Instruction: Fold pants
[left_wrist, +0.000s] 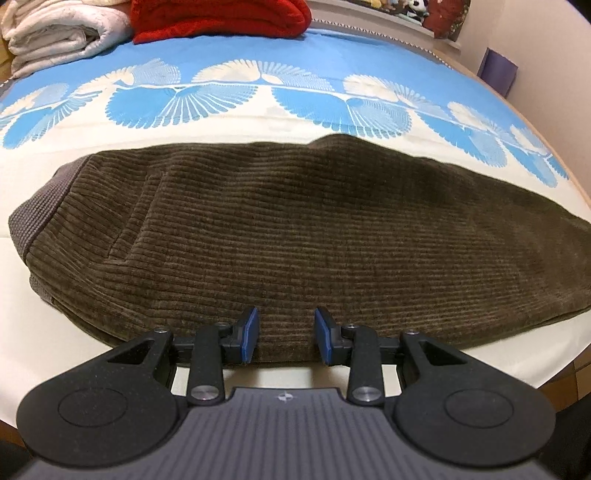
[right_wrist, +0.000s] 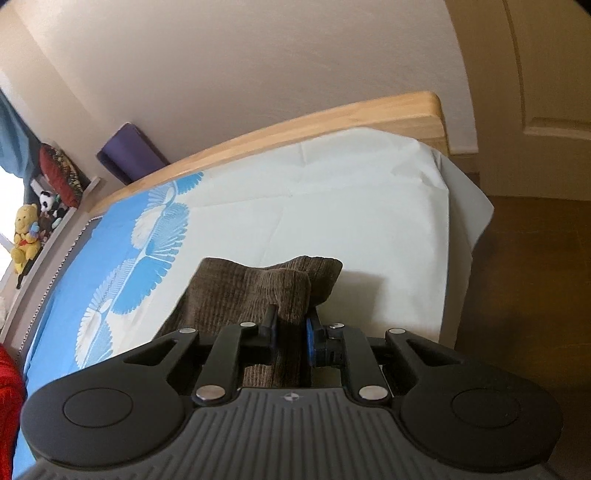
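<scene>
Brown corduroy pants (left_wrist: 295, 236) lie flat across the bed, folded leg on leg, with the grey waistband (left_wrist: 33, 218) at the left. My left gripper (left_wrist: 284, 338) is open at the pants' near edge, its blue pads either side of the cloth edge without pinching it. In the right wrist view my right gripper (right_wrist: 290, 328) is shut on the leg end of the pants (right_wrist: 284, 291), and the cloth bunches up and rises above the sheet between the pads.
The bed sheet (left_wrist: 258, 122) is white with a blue fan pattern. A red blanket (left_wrist: 221, 18) and a white folded blanket (left_wrist: 62, 33) sit at the far side. A wooden bed frame (right_wrist: 332, 118), a purple box (right_wrist: 129, 151), soft toys (right_wrist: 26, 232) and a wood floor (right_wrist: 535, 277) surround it.
</scene>
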